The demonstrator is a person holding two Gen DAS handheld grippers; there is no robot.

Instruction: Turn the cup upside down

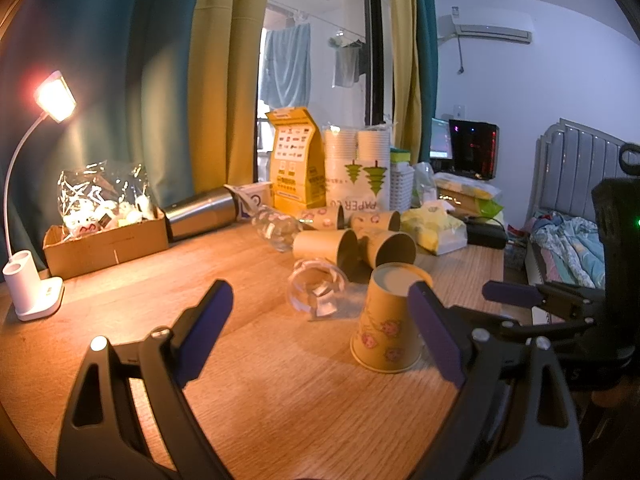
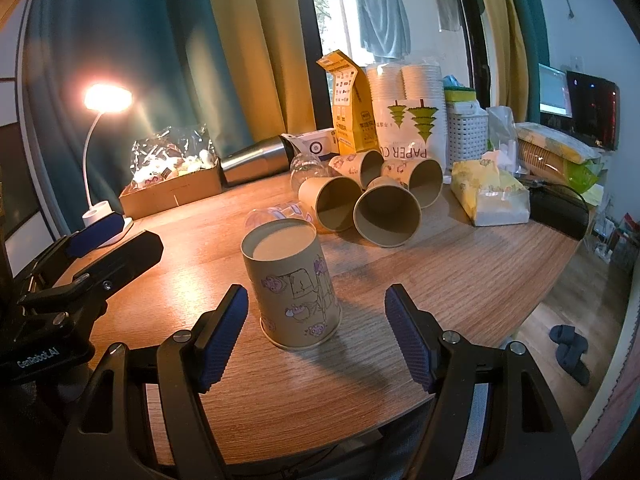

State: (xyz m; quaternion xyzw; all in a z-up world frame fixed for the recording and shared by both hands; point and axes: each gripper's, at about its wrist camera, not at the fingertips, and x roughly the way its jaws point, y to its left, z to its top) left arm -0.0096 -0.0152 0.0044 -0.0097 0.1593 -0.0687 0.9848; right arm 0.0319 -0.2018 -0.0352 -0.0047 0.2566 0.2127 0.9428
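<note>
1. Paper cup (image 2: 294, 286), one, printed with small purple figures: stands upside down on the wooden table (image 2: 460, 276), rim down, base up, near the front edge.
2. Right gripper (image 2: 316, 334), one: jaws spread wide, blue pads on either side of the cup without touching it, holding nothing.
3. Left gripper (image 1: 320, 336), one: jaws wide apart and empty; in its own view the cup (image 1: 390, 318) sits just beside its right pad, and contact cannot be told.
4. Paper cups lying on their sides behind the upright one, four: two nearer (image 2: 387, 218) (image 2: 330, 204), two farther (image 2: 418, 182) (image 2: 360, 166), mouths facing the right camera.
5. Clear plastic cups, two: one lying just behind the inverted cup (image 1: 318, 292), one farther back (image 1: 278, 230).
6. Desk lamp (image 1: 34, 216), one, lit, at the table's left.
7. Cardboard tray (image 1: 106, 242), one, with wrapped items.
8. Right view only: slippers (image 2: 570, 348) on the floor.
9. Left view only: bed (image 1: 568, 216) and wall air conditioner (image 1: 494, 28).
</note>
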